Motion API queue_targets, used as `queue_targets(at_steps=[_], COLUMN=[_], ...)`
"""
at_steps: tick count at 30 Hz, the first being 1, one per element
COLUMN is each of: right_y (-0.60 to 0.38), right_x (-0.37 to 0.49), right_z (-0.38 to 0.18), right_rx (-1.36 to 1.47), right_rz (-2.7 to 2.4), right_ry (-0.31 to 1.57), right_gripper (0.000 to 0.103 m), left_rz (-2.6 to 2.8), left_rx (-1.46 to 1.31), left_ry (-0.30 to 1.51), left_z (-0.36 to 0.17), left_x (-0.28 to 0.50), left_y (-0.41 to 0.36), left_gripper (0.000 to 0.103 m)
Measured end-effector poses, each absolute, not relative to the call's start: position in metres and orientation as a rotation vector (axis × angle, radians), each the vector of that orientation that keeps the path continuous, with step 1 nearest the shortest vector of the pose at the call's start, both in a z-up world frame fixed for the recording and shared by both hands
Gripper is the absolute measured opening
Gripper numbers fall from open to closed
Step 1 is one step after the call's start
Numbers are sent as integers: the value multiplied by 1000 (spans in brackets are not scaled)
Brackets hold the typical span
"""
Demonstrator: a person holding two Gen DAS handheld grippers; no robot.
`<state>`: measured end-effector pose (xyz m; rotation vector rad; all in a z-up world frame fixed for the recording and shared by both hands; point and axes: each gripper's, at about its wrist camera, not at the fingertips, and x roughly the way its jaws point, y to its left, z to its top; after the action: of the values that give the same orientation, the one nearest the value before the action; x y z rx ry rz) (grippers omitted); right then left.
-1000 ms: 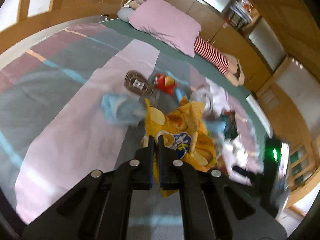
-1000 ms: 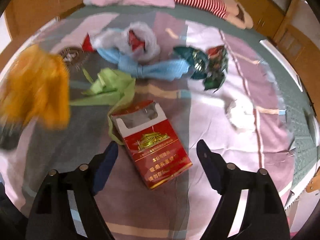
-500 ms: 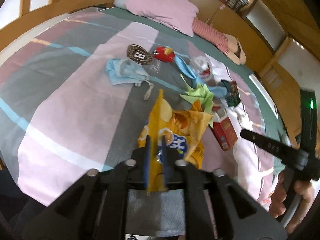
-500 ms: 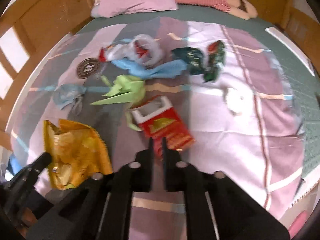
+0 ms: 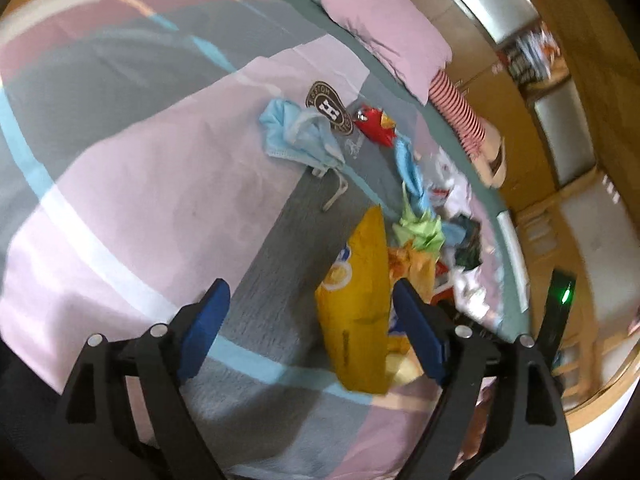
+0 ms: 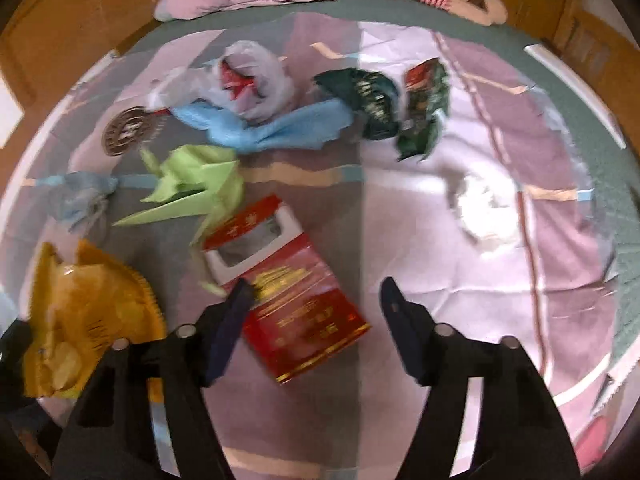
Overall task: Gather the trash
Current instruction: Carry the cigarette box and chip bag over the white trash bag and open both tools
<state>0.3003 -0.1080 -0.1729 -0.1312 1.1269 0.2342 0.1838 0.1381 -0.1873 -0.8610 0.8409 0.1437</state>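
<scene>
- Left wrist view: the left gripper [image 5: 306,312] had its jaws spread wide and held nothing; the yellow chip bag [image 5: 360,320] lay between the fingers, close against the right-hand one.
- Right wrist view: the right gripper [image 6: 316,296] was also spread apart, its left finger [image 6: 230,330] overlapping the edge of the red cigarette pack [image 6: 292,300] on the striped bedspread [image 6: 420,240].
- The pack's flip lid stood open; what it held could not be told.
- A translucent plastic bag [image 6: 256,80] farther up the bed held something red.
- Green paper [image 6: 192,188], a blue cloth [image 6: 280,128], dark green wrappers [image 6: 380,100], a white tissue wad [image 6: 484,212] and a round brown badge [image 6: 128,134] lay scattered around.
- The chip bag lay near the bed's lower left edge.
</scene>
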Motion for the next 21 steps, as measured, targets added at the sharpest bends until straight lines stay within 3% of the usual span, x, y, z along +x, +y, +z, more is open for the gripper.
queue_targets(at_steps=[7, 13, 21], right_y=[-99, -109, -129], right_x=[294, 297, 272], right_z=[-187, -192, -160], right_rx=[-181, -98, -70], right_rz=[243, 230, 212], right_ry=[1170, 1189, 1104], right_gripper=[69, 65, 64], left_rz=[58, -1, -58], left_rx=[-843, -762, -689], left_ry=[875, 915, 796], left_z=[-191, -195, -171], left_x=[203, 214, 206], left_y=[122, 106, 97], left_gripper=[82, 39, 34])
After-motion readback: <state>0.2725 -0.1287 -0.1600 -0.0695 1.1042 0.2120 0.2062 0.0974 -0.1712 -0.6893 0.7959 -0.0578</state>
